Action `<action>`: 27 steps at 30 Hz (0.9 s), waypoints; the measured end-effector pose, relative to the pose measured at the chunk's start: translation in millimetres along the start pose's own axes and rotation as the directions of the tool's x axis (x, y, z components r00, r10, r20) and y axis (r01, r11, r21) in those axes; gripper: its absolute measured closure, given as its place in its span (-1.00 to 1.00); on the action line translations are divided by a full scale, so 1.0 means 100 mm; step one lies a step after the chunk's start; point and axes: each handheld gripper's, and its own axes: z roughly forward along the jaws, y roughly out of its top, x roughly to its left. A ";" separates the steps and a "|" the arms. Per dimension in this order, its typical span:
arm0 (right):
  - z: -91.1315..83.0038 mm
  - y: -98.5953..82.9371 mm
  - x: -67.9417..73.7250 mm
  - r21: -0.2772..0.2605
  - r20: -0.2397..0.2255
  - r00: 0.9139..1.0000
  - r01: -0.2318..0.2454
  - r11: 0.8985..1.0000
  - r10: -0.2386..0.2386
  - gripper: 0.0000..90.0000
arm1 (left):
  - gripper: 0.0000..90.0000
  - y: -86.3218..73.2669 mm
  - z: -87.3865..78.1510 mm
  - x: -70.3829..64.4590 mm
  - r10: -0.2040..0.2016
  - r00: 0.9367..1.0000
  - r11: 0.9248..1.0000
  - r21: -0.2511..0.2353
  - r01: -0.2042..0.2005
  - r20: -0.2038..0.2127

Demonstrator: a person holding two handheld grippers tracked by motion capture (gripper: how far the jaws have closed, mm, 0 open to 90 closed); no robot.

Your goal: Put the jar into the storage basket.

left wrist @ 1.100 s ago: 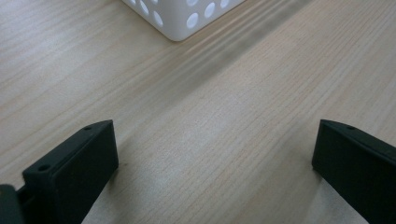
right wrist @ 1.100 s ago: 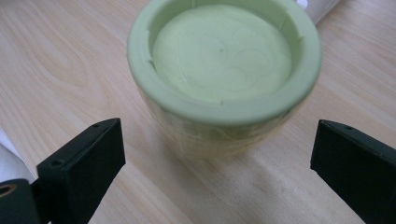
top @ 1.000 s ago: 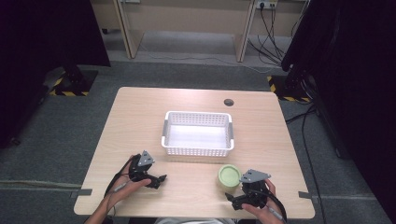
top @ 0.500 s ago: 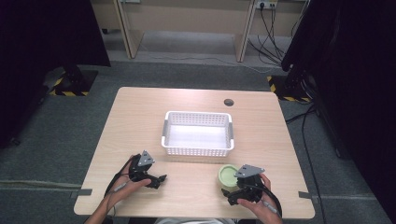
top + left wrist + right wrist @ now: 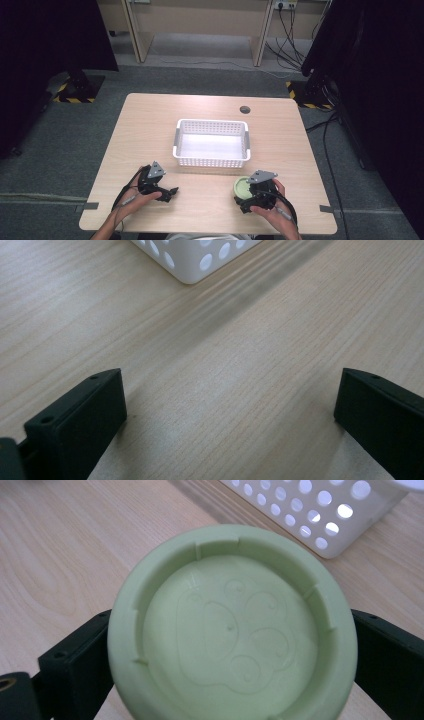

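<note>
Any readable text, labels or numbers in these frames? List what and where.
None readable.
Green lid: an embossed paw print, no letters.
Basket: plain white with holes, no label.
Right gripper: black jaws on either side of the lid, unmarked.
Left gripper: jaws unmarked.

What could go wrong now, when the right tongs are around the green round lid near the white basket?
1. The right tongs flank the green lid at its rounded rim; a grip on that curve may slip as it is lifted.
2. The white basket stands just beyond the lid, so a low carry may knock its near wall.
3. The left tongs rest open on the table, too far to steady the basket.
</note>
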 end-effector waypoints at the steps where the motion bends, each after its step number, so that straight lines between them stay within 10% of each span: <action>1: 0.01 0.01 0.00 0.003 0.000 1.000 0.001 1.000 -0.001 -0.93 | -1.00 0.00 0.00 0.00 0.000 1.000 1.000 0.000 0.000 0.000; 27: 0.06 0.31 0.09 0.041 -0.058 0.995 0.079 0.996 -0.077 -0.75 | -1.00 0.00 0.00 0.00 0.001 1.000 1.000 0.000 -0.001 0.000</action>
